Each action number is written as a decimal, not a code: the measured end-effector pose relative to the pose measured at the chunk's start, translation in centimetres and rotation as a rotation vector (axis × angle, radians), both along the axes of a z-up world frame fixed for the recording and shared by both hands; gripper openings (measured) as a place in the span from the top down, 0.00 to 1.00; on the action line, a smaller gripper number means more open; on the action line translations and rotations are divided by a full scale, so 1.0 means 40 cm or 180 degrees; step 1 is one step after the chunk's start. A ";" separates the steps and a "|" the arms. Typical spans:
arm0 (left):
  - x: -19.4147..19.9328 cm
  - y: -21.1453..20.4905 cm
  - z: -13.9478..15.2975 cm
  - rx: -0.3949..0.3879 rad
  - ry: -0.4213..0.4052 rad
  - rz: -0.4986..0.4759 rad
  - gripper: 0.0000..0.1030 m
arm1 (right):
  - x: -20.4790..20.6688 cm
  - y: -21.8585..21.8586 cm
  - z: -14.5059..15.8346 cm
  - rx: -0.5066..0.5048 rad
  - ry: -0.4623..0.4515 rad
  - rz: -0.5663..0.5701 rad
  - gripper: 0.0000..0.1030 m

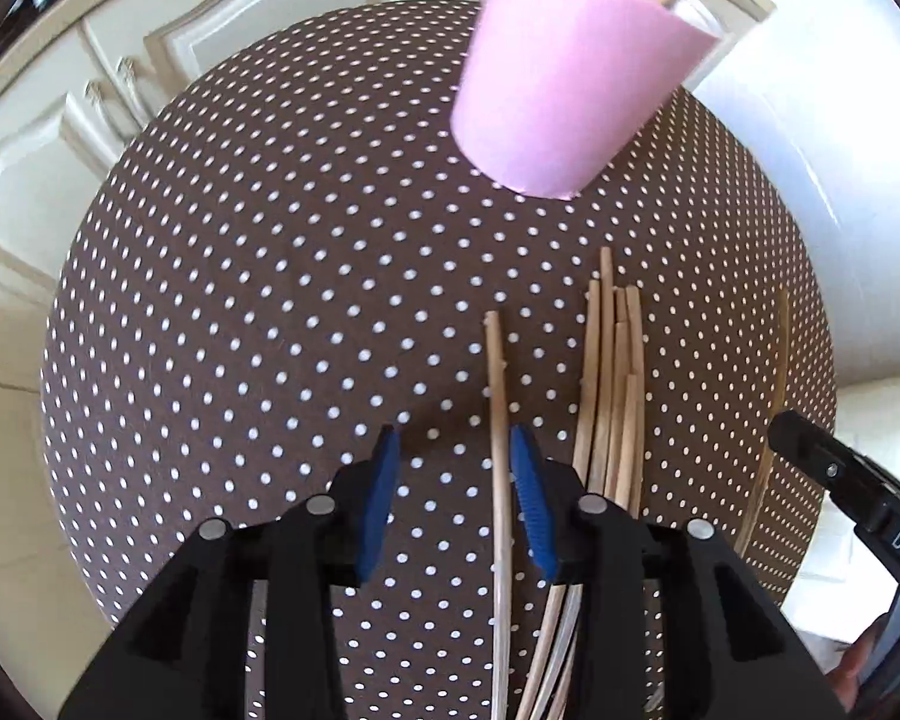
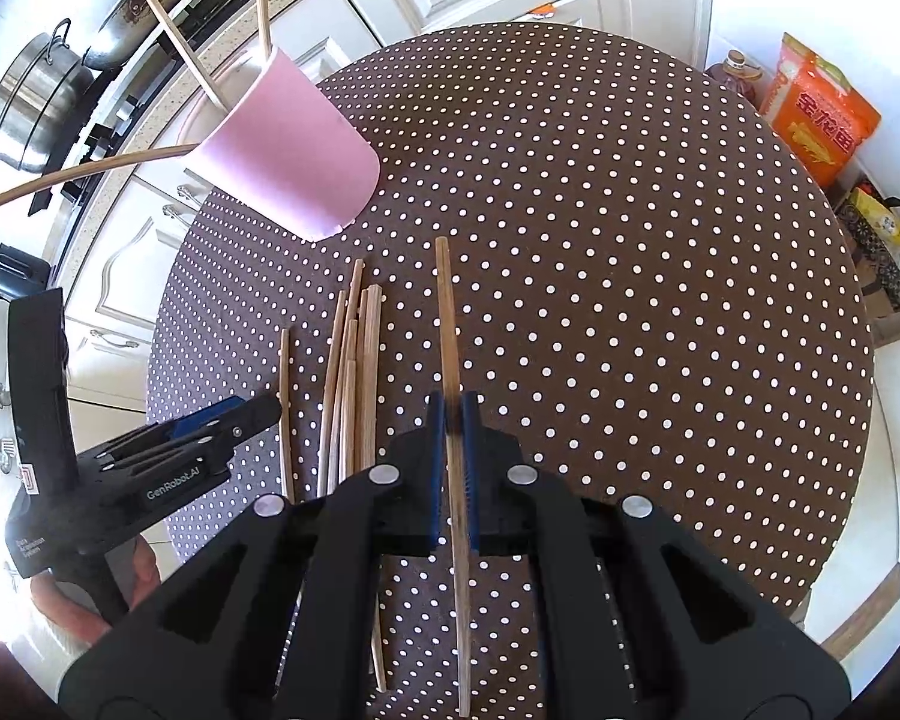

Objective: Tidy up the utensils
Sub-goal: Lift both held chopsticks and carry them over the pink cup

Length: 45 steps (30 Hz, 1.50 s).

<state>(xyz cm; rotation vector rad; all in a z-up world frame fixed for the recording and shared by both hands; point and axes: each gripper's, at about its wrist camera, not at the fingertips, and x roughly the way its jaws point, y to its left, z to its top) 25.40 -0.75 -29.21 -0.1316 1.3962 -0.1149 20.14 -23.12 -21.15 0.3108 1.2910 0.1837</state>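
Chopsticks (image 2: pixel 354 360) bundled on counter (image 2: pixel 630 240) near pink cup (image 2: pixel 294 150), awaiting sorting. Right tool (image 2: pixel 453 420) pinching one chopstick (image 2: pixel 450 330), probably for cup. Left tool (image 1: pixel 453 468) spread around a loose stick (image 1: pixel 498 390).

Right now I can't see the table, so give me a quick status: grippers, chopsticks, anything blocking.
Left gripper open, one chopstick between its pads. Right gripper shut on a chopstick. Loose bundle on the table, pink cup ahead, path clear.
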 end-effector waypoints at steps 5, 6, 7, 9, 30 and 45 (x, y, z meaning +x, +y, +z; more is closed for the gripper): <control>0.030 -0.081 -0.017 0.0511 0.0006 -0.0235 0.63 | 0.003 -0.010 -0.007 0.0011 0.0026 -0.0032 0.94; 0.031 -0.090 -0.017 0.0561 -0.0008 -0.0240 0.65 | 0.004 -0.011 -0.008 0.0008 0.0032 -0.0029 0.94; 0.032 -0.102 -0.013 0.0534 -0.0024 -0.0222 0.77 | 0.005 -0.010 -0.010 -0.0022 0.0042 -0.0023 0.94; 0.037 -0.110 -0.014 0.0498 -0.0027 -0.0182 0.94 | 0.005 -0.010 -0.011 -0.0052 0.0039 -0.0009 0.94; -0.062 0.005 0.001 0.0347 0.0023 0.0091 0.95 | 0.008 0.057 -0.060 -0.0143 0.0239 0.0122 0.42; -0.084 0.125 0.040 0.0262 -0.0164 0.0167 0.95 | 0.018 0.140 -0.088 -0.0578 0.0108 0.0248 0.94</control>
